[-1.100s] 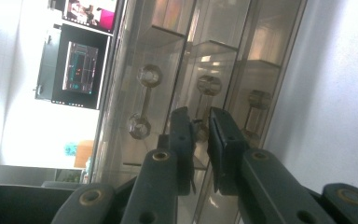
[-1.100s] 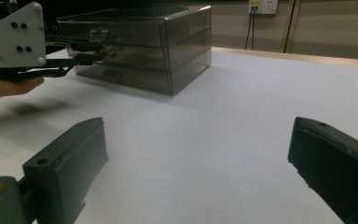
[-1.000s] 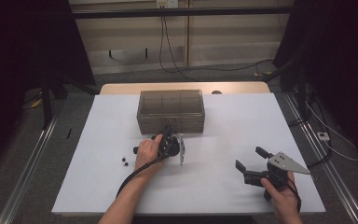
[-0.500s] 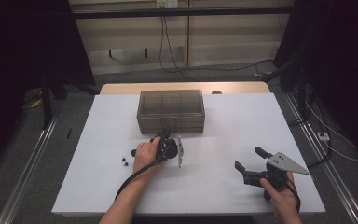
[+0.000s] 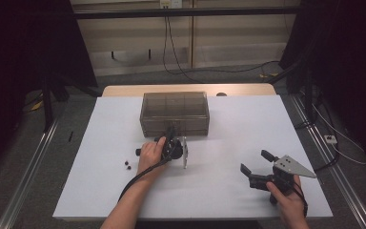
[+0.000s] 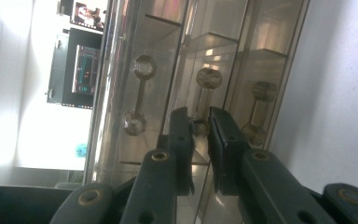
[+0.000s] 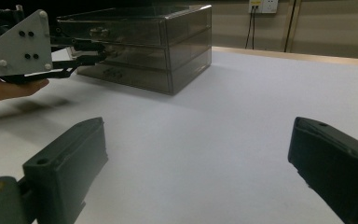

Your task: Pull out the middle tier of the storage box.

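Left claw [image 6: 199, 114] is turned on its side and pinched almost together on the handle [image 6: 204, 79] of the middle drawer. In the left gripper view, one of the handle's faceted knobs sits right in the narrow gap between the two black jaws. It looks clamped on, though I can't quite see pad meeting metal.

The smoky drawer cabinet [image 5: 174, 112] stands at the centre of the high view, toward the far edge of the white table [image 5: 228, 133]. The left hand [image 5: 150, 152] is pressed up just below its front.

What's changed over the last second? Very little: the hand has barely shifted against the cabinet, and all three drawer fronts still sit flush. To me that says the grip is being settled and the pull hasn't started yet.

Over at the lower right of the high view, the right claw [image 5: 255, 161] hasn't budged. Its jaws are spread wide with only bare table between them, well apart from the cabinet. A couple of small dark bits [image 5: 127, 164] lie on the table just left of the working hand.
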Demonstrator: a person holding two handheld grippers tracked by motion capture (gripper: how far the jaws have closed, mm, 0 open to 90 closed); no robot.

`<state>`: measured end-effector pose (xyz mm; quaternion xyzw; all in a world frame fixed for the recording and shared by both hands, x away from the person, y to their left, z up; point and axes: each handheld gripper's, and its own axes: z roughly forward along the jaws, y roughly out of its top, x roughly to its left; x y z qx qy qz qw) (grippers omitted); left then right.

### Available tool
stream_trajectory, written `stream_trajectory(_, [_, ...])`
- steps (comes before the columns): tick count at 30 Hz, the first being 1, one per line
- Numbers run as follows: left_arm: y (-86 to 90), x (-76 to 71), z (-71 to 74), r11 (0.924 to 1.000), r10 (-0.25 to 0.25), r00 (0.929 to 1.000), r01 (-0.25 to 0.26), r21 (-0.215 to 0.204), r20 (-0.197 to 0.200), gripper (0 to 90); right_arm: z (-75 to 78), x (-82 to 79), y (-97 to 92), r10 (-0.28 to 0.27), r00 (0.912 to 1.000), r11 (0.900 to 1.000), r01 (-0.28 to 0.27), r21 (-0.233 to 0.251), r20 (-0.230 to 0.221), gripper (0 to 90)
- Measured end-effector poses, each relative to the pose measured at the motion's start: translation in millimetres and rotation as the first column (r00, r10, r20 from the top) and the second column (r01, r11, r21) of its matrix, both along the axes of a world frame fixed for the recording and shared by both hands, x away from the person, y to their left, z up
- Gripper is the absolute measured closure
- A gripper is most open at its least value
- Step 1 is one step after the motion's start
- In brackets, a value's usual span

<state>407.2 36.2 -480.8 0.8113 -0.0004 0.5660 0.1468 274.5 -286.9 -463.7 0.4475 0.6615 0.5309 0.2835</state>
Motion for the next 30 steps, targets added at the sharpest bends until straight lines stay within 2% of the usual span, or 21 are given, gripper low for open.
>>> stream_trajectory(1, [0.1, -0.9, 0.2, 1.0000, -0.002, 1.0000, 0.002, -0.005, 0.000, 81.2, 0.0, 0.0, 0.1, 0.001, 1.0000, 1.0000, -0.001, 0.000, 0.000, 4.1])
stream_trajectory(2, [0.1, -1.4, 2.2, 0.9999, -0.004, 1.0000, 0.004, 0.009, -0.001, 81.2, 0.1, 0.0, 0.4, 0.001, 1.0000, 1.0000, -0.001, 0.003, 0.001, 4.1])
stream_trajectory(4, [1.1, -3.1, 2.1, 0.9999, -0.010, 0.9999, 0.010, -0.011, -0.006, 81.2, 0.1, 0.0, 0.5, 0.002, 1.0000, 1.0000, -0.002, 0.000, 0.001, 4.1])
stream_trajectory(5, [1.1, -4.4, 4.1, 0.9999, -0.010, 0.9999, 0.010, 0.009, -0.007, 81.2, 0.1, -0.1, 0.7, 0.002, 1.0000, 1.0000, -0.002, 0.002, -0.002, 4.1])
stream_trajectory(10, [2.2, -12.9, 4.5, 0.9999, -0.010, 0.9999, 0.010, 0.003, -0.010, 81.2, 0.2, -0.3, 1.3, 0.006, 1.0000, 1.0000, -0.006, -0.004, 0.000, 4.1])
stream_trajectory(11, [3.0, -15.0, 3.3, 0.9999, -0.010, 0.9999, 0.009, -0.013, -0.006, 81.2, 0.5, -0.7, 1.6, 0.005, 1.0000, 1.0000, -0.005, 0.000, -0.002, 4.1])
stream_trajectory(13, [3.7, -18.7, 4.4, 0.9999, -0.010, 0.9999, 0.010, 0.011, -0.012, 81.1, 0.7, -1.0, 1.7, 0.004, 1.0000, 1.0000, -0.004, -0.001, -0.001, 4.2])
stream_trajectory(14, [4.1, -20.5, 4.0, 0.9999, -0.009, 0.9998, 0.009, 0.003, -0.016, 81.1, 0.8, -1.1, 1.9, 0.002, 1.0000, 1.0000, -0.002, 0.001, -0.001, 4.2])
stream_trajectory(17, [5.6, -26.5, 4.3, 0.9998, -0.013, 0.9998, 0.013, 0.015, -0.015, 80.9, 0.7, -1.1, 1.6, 0.006, 1.0000, 1.0000, -0.006, -0.006, 0.003, 4.1])
stream_trajectory(18, [6.1, -27.8, 5.6, 0.9994, -0.013, 0.9998, 0.013, 0.031, -0.018, 80.9, 0.6, -1.1, 1.7, 0.007, 1.0000, 1.0000, -0.007, -0.005, 0.002, 4.2])
stream_trajectory(20, [7.8, -28.7, 4.7, 0.9998, -0.018, 0.9997, 0.018, -0.009, -0.016, 78.8, 0.5, -0.8, 1.8, 0.009, 1.0000, 0.9999, -0.009, -0.008, 0.002, 4.2])
stream_trajectory(21, [8.6, -28.5, 6.4, 0.9996, -0.018, 0.9998, 0.017, -0.021, -0.011, 72.5, 0.6, -0.8, 2.1, 0.009, 1.0000, 0.9999, -0.009, -0.006, 0.000, 4.2])
stream_trajectory(25, [12.9, -28.2, 13.6, 0.9935, 0.001, 0.9972, -0.010, -0.113, -0.075, 63.4, 0.6, -1.1, 1.9, 0.009, 1.0000, 0.9999, -0.009, -0.007, 0.001, 4.1])
stream_trajectory(26, [15.1, -27.6, 15.1, 0.9888, 0.008, 0.9960, -0.021, -0.148, -0.089, 61.7, 0.6, -1.0, 1.8, 0.008, 1.0000, 0.9999, -0.008, -0.006, 0.000, 4.2])
stream_trajectory(27, [16.9, -27.1, 15.0, 0.9801, 0.008, 0.9943, -0.029, -0.196, -0.106, 59.9, 0.4, -0.9, 1.7, 0.007, 1.0000, 1.0000, -0.007, -0.006, -0.001, 4.1])
stream_trajectory(29, [20.0, -25.8, 17.0, 0.9637, 0.021, 0.9913, -0.055, -0.261, -0.130, 56.9, 0.6, -0.8, 2.3, 0.004, 1.0000, 1.0000, -0.004, 0.000, -0.001, 4.1])
stream_trajectory(30, [20.7, -25.1, 16.4, 0.9479, 0.017, 0.9896, -0.061, -0.313, -0.143, 55.7, 0.6, -0.8, 2.1, 0.006, 1.0000, 1.0000, -0.006, -0.005, 0.001, 4.1])
